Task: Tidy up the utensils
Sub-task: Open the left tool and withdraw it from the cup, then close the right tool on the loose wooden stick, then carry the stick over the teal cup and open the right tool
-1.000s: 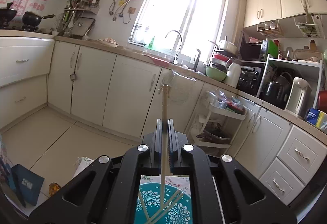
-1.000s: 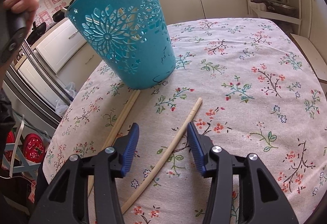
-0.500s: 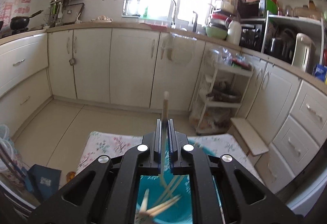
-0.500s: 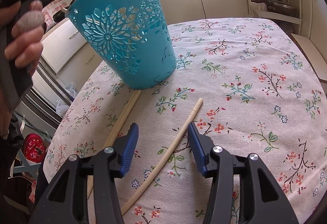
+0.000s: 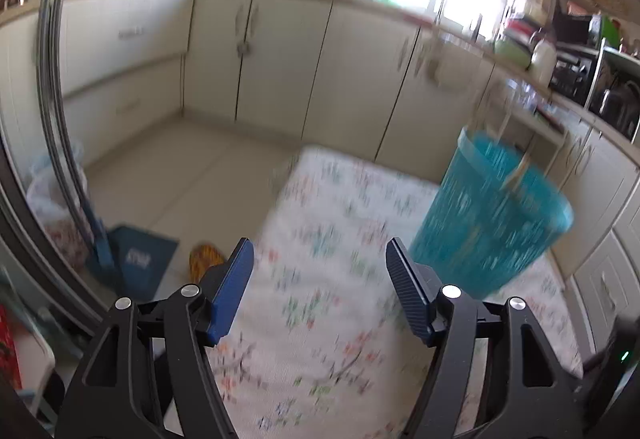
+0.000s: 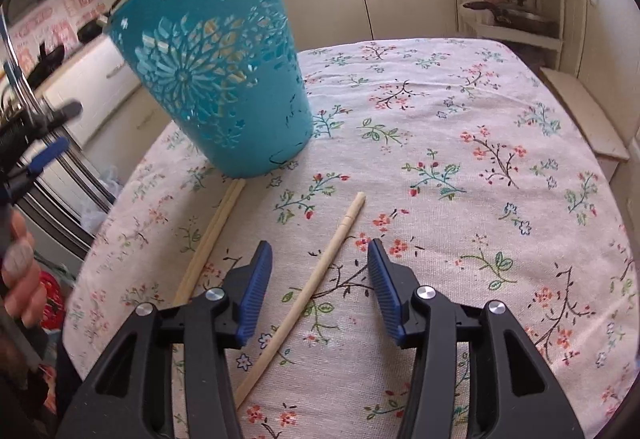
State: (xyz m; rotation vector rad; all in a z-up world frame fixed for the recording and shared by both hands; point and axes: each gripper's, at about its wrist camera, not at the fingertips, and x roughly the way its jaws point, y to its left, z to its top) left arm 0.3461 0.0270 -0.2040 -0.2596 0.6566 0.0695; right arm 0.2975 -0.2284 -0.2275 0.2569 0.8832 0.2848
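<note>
We see our right gripper (image 6: 319, 289) hovering low over the floral tablecloth (image 6: 460, 143), its 2 blue-padded fingers (image 6: 256, 295) spread apart and clamped on nothing; 1 pale chopstick (image 6: 320, 271) lies on the cloth between them, running from about 7 o'clock to 1 o'clock, and the pads do not press on it. A pair of chopsticks (image 6: 212, 235) lies side by side just left of that gripper, at about 10 o'clock from it, their far ends at the foot of the teal cut-out basket (image 6: 224, 79). The basket stands on the cloth at 11 o'clock in the right wrist view, pale sticks showing through its holes. In the blurred left wrist view, our left gripper (image 5: 320, 289) has its jaws opening with nothing between them, only tablecloth (image 5: 320, 239) beyond; the basket (image 5: 492, 215) sits at 2 o'clock, sticks (image 5: 520, 171) poking above its rim. A hand (image 6: 20, 279) shows at 9 o'clock in the right view.
</note>
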